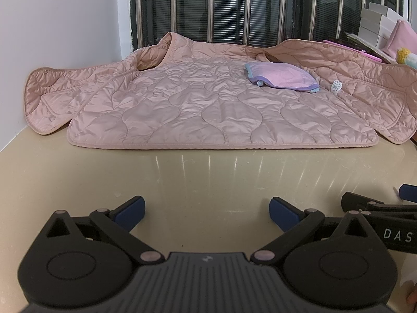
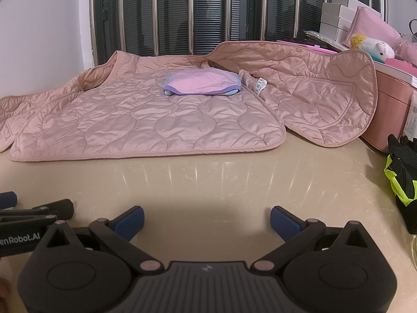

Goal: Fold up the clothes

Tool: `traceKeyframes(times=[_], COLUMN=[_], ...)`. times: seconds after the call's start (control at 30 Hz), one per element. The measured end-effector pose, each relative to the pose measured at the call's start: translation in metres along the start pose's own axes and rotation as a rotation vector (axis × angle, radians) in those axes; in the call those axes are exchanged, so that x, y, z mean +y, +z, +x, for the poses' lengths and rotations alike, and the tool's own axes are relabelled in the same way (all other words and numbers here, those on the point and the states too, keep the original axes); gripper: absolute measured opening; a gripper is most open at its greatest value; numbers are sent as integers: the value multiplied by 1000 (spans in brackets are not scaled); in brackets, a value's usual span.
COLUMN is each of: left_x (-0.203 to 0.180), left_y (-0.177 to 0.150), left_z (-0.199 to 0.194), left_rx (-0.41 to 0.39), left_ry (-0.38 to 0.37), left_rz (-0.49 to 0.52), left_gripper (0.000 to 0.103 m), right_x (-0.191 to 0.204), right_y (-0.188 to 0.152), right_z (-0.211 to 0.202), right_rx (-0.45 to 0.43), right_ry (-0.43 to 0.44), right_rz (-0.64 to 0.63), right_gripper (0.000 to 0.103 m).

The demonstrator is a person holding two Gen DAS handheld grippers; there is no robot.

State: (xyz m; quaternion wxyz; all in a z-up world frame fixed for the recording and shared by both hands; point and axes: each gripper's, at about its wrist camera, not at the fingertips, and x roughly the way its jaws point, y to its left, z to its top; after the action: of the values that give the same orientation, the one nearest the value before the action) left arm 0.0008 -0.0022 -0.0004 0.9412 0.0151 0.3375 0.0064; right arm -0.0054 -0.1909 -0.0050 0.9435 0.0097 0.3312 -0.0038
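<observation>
A pink quilted jacket (image 1: pixel 208 107) lies spread open and flat on the beige table (image 1: pixel 195 177), lining up, with both front panels flung out to the sides. It also shows in the right wrist view (image 2: pixel 146 120). A small folded lilac garment (image 1: pixel 281 78) lies on the jacket near its right armhole; it also shows in the right wrist view (image 2: pixel 202 82). My left gripper (image 1: pixel 207 208) is open and empty, low over the table well short of the jacket's hem. My right gripper (image 2: pixel 207 220) is open and empty beside it, also short of the hem.
A barred window (image 1: pixel 234 7) runs behind the table and a white wall (image 1: pixel 60 20) stands at the left. At the right are a pink box (image 2: pixel 388 104), white boxes (image 2: pixel 336 18), a plush toy (image 2: pixel 372 45) and black and yellow gloves (image 2: pixel 402 172).
</observation>
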Motion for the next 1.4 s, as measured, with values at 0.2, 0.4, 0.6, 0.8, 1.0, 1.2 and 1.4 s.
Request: traceKeyframes(times=[0.2, 0.4, 0.6, 0.8, 1.0, 1.2, 1.4], left_x=[2, 0, -1, -1, -1, -1, -1], left_y=[0, 1, 1, 1, 1, 1, 1], left_z=[-1, 1, 0, 0, 0, 0, 0], left_rx=[-10, -10, -10, -10, -10, -10, -9], left_ry=[-18, -15, -14, -11, -11, -11, -10], left_rz=[-22, -23, -24, -24, -24, -24, -24], left_gripper=[102, 102, 102, 102, 102, 102, 102], right_x=[0, 0, 0, 0, 0, 0, 0], right_y=[0, 0, 0, 0, 0, 0, 0], right_z=[0, 0, 0, 0, 0, 0, 0], right_rx=[0, 0, 0, 0, 0, 0, 0], right_ry=[0, 0, 0, 0, 0, 0, 0], right_rz=[0, 0, 0, 0, 0, 0, 0], right_gripper=[103, 103, 103, 103, 103, 103, 103])
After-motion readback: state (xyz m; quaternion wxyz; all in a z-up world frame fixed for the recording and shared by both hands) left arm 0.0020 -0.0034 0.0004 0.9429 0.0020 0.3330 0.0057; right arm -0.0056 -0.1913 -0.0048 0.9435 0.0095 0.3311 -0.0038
